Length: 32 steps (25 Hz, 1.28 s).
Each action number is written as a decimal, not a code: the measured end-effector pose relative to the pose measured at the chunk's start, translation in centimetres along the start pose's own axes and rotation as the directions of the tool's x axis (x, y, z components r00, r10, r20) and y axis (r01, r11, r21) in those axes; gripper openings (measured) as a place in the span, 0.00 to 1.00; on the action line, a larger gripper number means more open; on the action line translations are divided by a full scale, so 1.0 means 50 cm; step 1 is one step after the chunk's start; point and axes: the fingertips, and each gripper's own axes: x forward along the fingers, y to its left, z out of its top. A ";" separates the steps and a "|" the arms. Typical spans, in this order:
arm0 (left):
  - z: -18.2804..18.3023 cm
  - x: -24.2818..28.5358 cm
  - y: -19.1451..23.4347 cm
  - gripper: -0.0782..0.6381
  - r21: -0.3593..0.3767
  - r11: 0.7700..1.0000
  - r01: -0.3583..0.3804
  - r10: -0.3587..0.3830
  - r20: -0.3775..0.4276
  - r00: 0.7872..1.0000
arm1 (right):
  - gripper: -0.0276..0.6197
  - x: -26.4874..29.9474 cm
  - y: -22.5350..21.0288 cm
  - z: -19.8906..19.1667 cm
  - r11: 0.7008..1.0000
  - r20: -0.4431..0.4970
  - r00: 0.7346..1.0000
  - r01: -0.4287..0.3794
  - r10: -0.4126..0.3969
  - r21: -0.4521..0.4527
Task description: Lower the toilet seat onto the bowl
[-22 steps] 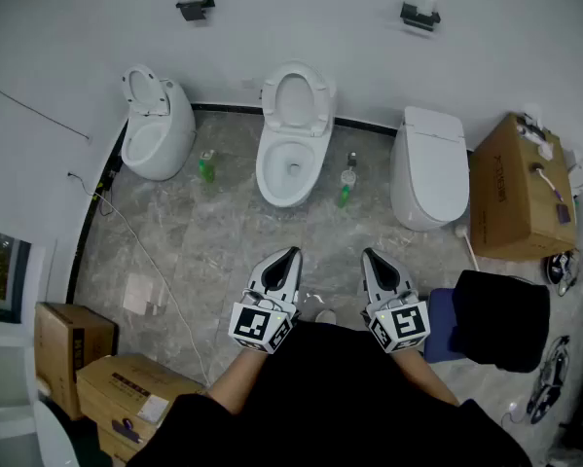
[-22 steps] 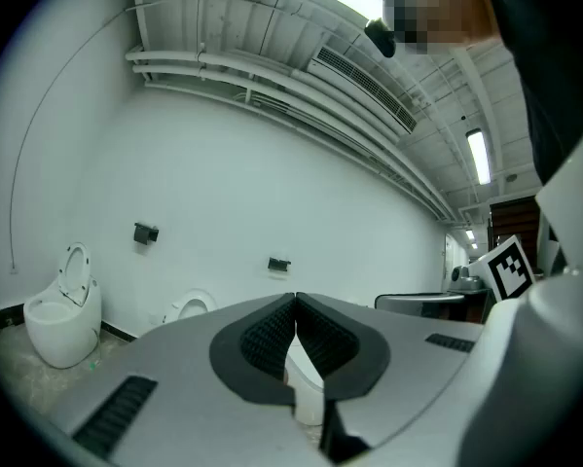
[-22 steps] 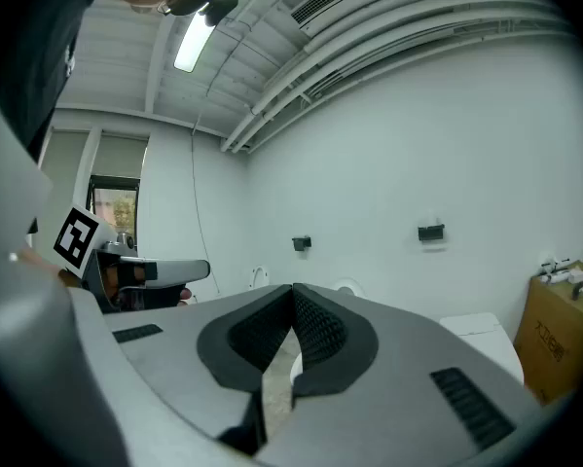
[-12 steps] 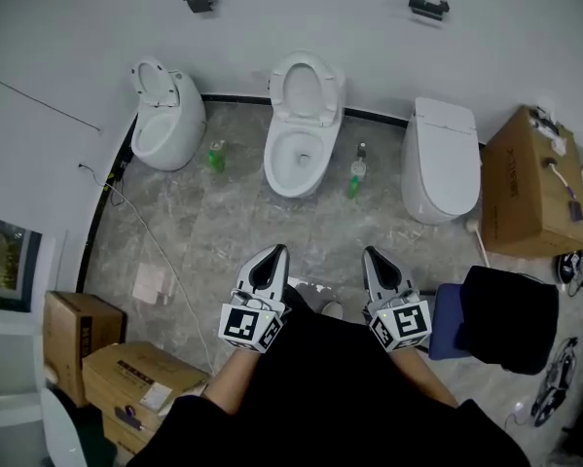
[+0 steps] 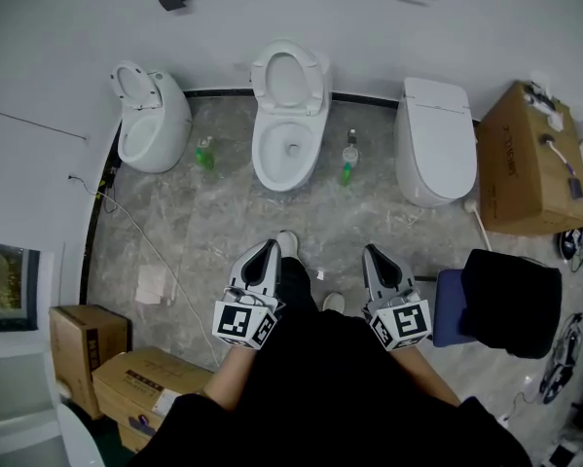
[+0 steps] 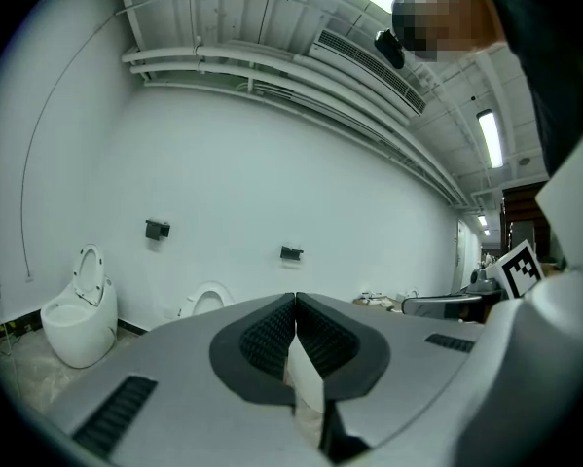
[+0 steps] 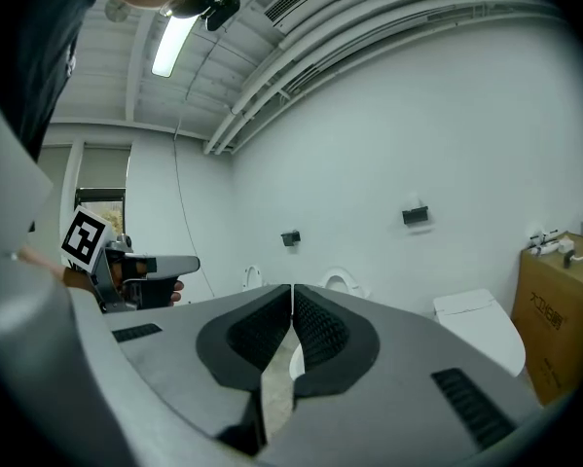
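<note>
Three white toilets stand along the far wall. The middle toilet [image 5: 286, 149] has its seat [image 5: 289, 74] raised against the wall, and that seat [image 6: 208, 300] [image 7: 340, 280] shows small in both gripper views. The left toilet [image 5: 150, 120] also has its seat up; the right toilet [image 5: 435, 154] is closed. My left gripper [image 5: 269, 247] [image 6: 295, 298] and right gripper [image 5: 371, 252] [image 7: 292, 288] are held low in front of the person, well short of the toilets. Both are shut with nothing between the jaws.
A green bottle [image 5: 204, 154] and another bottle [image 5: 347, 165] stand on the floor beside the middle toilet. A cardboard box [image 5: 523, 163] sits right, a black bag on a blue seat [image 5: 510, 305] nearer. Two boxes [image 5: 126, 382] lie lower left. A cable [image 5: 145, 251] crosses the grey floor.
The person has stepped forward: a shoe now shows ahead of the left gripper, and the view has shifted a little. Both grippers stay shut and empty.
</note>
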 end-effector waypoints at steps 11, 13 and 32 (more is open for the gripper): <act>0.026 0.164 0.154 0.13 -0.070 0.998 0.006 -0.005 0.007 1.000 | 0.09 0.179 -0.050 0.010 1.000 -0.076 0.997 0.014 -0.013 0.010; 0.028 0.205 0.202 0.13 -0.076 0.997 -0.003 0.003 0.002 1.000 | 0.09 0.234 -0.055 0.033 1.000 -0.066 0.998 0.002 0.000 0.025; 0.087 0.482 0.597 0.13 -0.170 0.983 0.070 -0.082 -0.063 0.995 | 0.09 0.754 -0.029 0.257 1.000 0.006 1.000 0.003 -0.003 0.009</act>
